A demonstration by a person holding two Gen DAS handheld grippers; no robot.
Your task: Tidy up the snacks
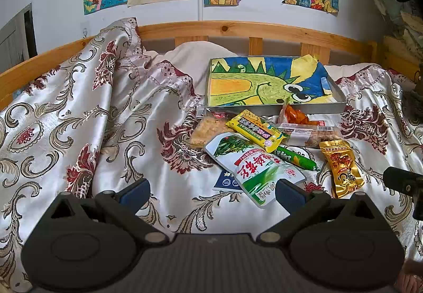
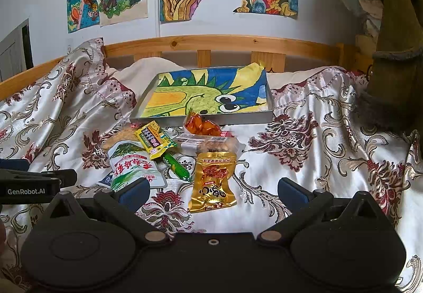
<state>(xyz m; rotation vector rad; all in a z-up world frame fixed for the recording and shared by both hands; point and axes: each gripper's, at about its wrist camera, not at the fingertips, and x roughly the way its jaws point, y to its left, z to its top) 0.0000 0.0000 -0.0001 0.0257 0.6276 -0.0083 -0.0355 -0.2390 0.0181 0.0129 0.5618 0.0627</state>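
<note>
A heap of snack packets lies on the bedspread in front of a metal tray (image 1: 312,107) (image 2: 238,118) lined with a dragon drawing. The heap holds a green-white pouch (image 1: 259,171) (image 2: 129,168), a yellow bar (image 1: 255,129) (image 2: 154,138), a green sausage (image 1: 296,158) (image 2: 175,166), a gold packet (image 1: 342,168) (image 2: 214,182), an orange packet (image 1: 296,114) (image 2: 201,126) and clear-wrapped cakes (image 1: 309,134) (image 2: 208,143). My left gripper (image 1: 212,194) is open, just short of the pouch. My right gripper (image 2: 212,191) is open, with the gold packet between its fingers' line, untouched.
A patterned satin bedspread (image 1: 79,134) (image 2: 330,147) covers the bed, bunched high at the left. A wooden bed rail (image 1: 238,30) (image 2: 211,42) runs behind the tray, with drawings on the wall above. Hanging clothes (image 2: 391,55) crowd the right side.
</note>
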